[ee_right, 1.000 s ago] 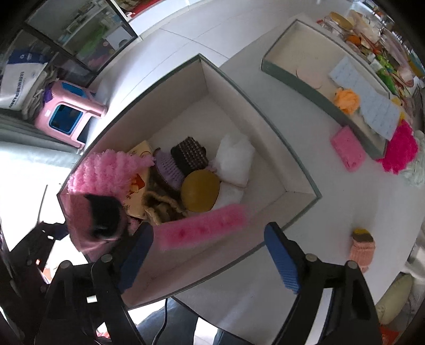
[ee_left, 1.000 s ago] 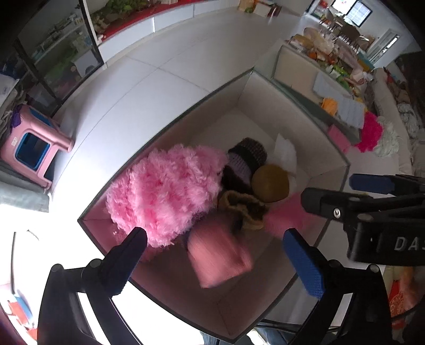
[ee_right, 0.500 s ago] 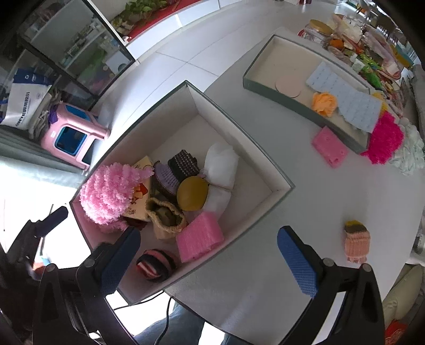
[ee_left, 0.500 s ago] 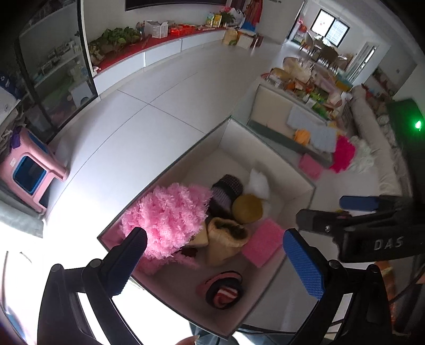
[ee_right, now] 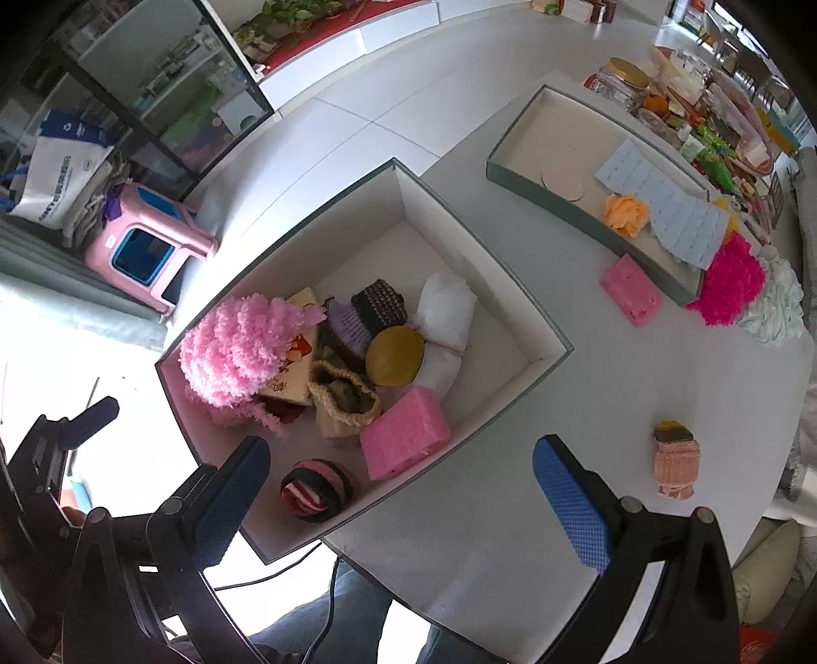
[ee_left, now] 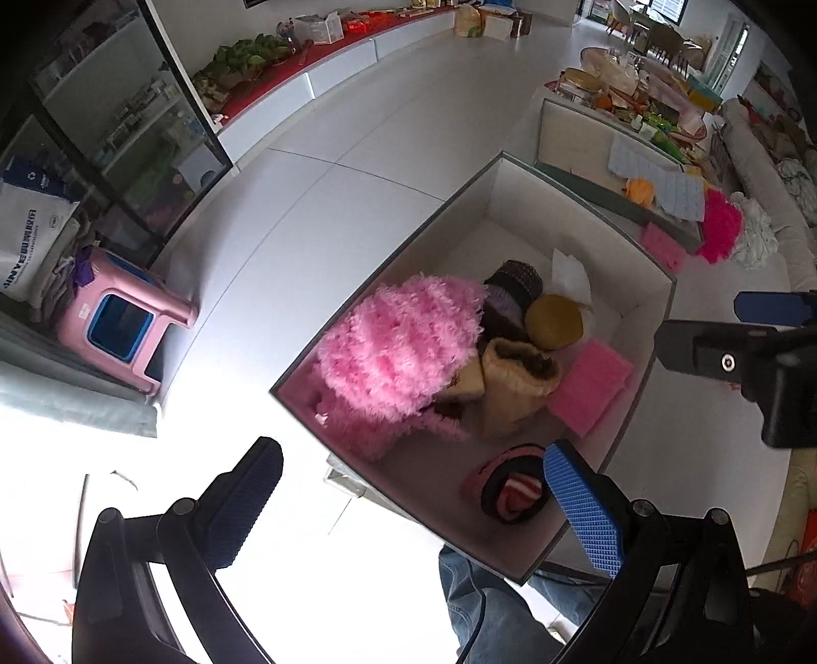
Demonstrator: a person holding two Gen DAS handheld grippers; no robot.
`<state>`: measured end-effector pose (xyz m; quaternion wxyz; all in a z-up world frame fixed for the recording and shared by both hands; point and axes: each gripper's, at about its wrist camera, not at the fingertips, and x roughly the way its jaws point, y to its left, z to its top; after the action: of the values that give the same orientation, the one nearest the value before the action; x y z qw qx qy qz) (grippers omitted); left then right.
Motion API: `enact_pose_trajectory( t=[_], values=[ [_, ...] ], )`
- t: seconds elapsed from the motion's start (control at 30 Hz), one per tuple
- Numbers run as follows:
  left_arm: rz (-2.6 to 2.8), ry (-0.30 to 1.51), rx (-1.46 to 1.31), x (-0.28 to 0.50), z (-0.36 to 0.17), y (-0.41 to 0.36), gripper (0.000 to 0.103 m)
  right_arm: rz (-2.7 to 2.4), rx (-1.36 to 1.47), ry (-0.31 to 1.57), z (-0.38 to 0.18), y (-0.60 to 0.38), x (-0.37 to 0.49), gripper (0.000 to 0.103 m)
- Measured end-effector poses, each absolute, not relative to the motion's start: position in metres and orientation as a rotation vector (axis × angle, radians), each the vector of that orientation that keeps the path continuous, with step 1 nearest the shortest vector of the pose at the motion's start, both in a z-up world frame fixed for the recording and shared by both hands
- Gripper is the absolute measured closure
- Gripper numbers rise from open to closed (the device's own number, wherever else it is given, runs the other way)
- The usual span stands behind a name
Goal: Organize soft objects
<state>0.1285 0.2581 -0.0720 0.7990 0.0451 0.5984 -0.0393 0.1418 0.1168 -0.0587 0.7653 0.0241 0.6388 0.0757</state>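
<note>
Soft objects piled in box (ee_right: 531,327), right gripper (ee_right: 398,490) jaws just opened wide, empty, left gripper (ee_left: 408,505) jaws wide, empty

Floor: pale glossy tiles (ee_left: 316,168), strong glare at lower left | Furniture: pink stool (ee_left: 120,319); glass-fronted cabinet (ee_left: 117,117); long low white unit with red top (ee_left: 357,36) | Windows: far right (ee_left: 664,7), daylight.

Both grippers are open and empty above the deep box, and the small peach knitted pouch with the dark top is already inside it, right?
Not inside: the right wrist view shows the small peach knitted pouch lying on the white table, outside the deep box. Left gripper and right gripper are open, empty.
</note>
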Motion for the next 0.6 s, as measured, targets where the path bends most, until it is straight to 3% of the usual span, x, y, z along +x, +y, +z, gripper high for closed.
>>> enact_pose_trajectory(
  t=[0.6],
  values=[
    [-0.11, 1.31, 0.071, 0.12, -0.076, 0.271, 0.0, 0.174, 0.013, 1.397, -0.057, 0.133, 0.137, 0.0]
  ],
)
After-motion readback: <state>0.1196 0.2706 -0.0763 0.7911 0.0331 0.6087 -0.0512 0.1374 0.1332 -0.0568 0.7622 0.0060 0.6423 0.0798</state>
